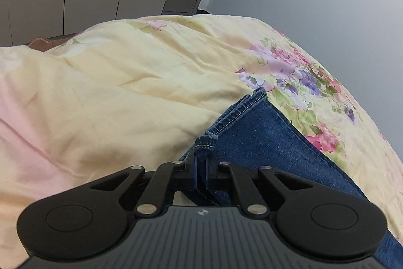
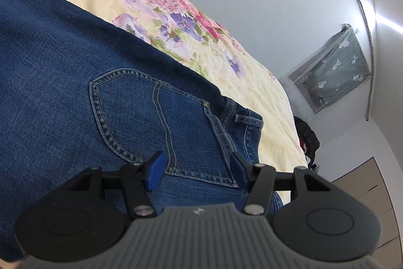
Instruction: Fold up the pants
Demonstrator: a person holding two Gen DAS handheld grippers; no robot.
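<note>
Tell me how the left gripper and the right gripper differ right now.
The left gripper is shut, pinching a hemmed edge of the jeans; the right gripper is open and holds nothing. The left gripper is at the leg-hem end of the jeans, next to the floral bedspread; the right gripper is over the back pocket near the waistband. Both have blue pads on black fingers.

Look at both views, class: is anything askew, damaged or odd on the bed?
Nothing looks damaged or spilled. The jeans lie flat on the floral quilt. One hem is bunched where the left tongs pinch it. The right tongs are open above the back pocket.
</note>
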